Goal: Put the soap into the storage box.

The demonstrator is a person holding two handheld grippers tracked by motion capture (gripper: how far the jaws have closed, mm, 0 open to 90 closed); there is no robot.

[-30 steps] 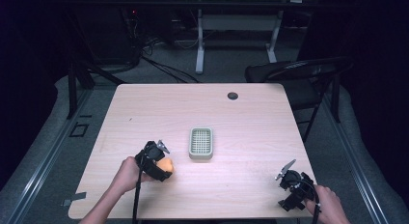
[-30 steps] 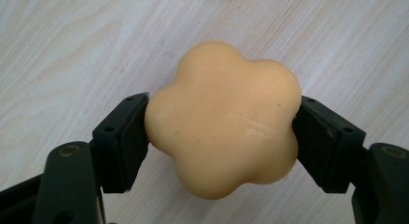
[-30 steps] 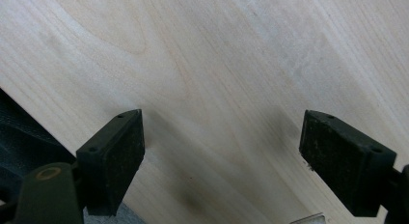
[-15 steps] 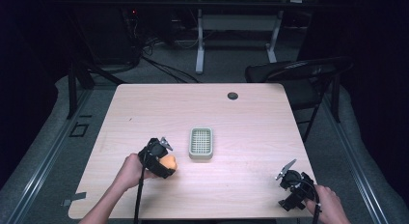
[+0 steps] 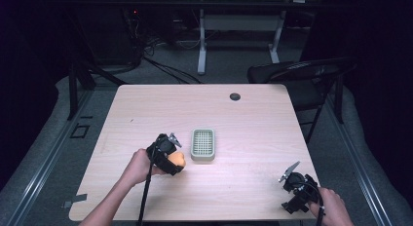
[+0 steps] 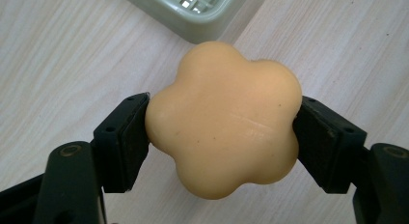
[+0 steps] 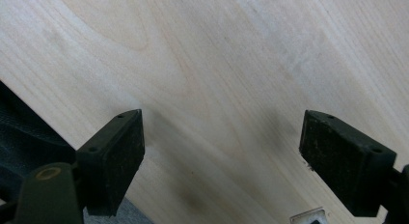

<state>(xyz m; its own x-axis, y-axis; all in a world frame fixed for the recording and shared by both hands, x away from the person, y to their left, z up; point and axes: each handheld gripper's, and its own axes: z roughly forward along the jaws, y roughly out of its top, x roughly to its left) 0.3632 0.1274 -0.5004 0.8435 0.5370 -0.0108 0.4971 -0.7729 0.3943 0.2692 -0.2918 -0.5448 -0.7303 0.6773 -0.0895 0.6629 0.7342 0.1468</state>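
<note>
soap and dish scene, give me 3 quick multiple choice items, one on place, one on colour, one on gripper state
1. Where is the soap dish?
A. mid-table
B. on the chair
C. on the floor

2. What colour is the flower-shaped soap?
A. blue
B. pale orange
C. black

3. What is the right gripper doing?
A. clamping the soap
B. holding the dish
C. open over bare table

Key: A, it sits mid-table beside the left gripper; B, the soap is pale orange; C, its jaws stand apart with wood between.
</note>
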